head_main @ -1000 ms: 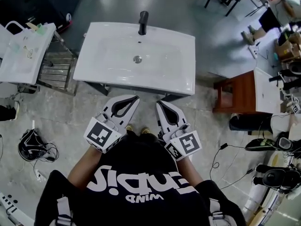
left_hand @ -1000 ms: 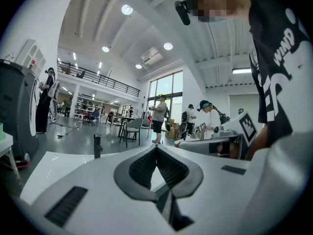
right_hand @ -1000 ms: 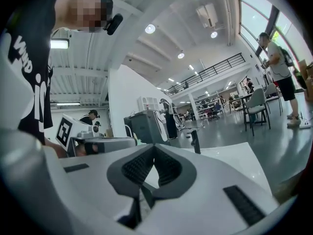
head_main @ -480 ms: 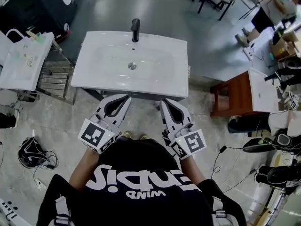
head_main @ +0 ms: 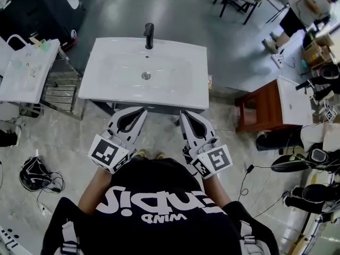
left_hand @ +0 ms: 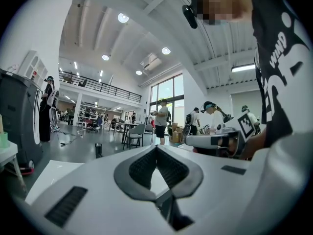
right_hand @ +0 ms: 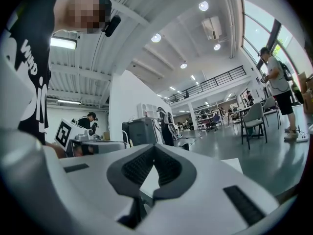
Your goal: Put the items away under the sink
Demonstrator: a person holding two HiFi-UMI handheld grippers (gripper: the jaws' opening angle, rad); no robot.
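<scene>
Mottled floor [head_main: 58,142] is carrying a glossy rectangular sink [head_main: 106,86]; the white left hand-held gripper [head_main: 142,110] and right hand-held gripper [head_main: 183,114] are staying closed, empty, nearer its edge than before.

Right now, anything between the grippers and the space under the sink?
Nothing visible. The left gripper and right gripper, both shut and empty, hang just short of the sink's front edge, with only floor between. The basin hides most of the dark cabinet below, so its front can't be checked.

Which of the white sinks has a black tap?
The middle sink, nearest the person; its tap stands at the far rim.
</scene>
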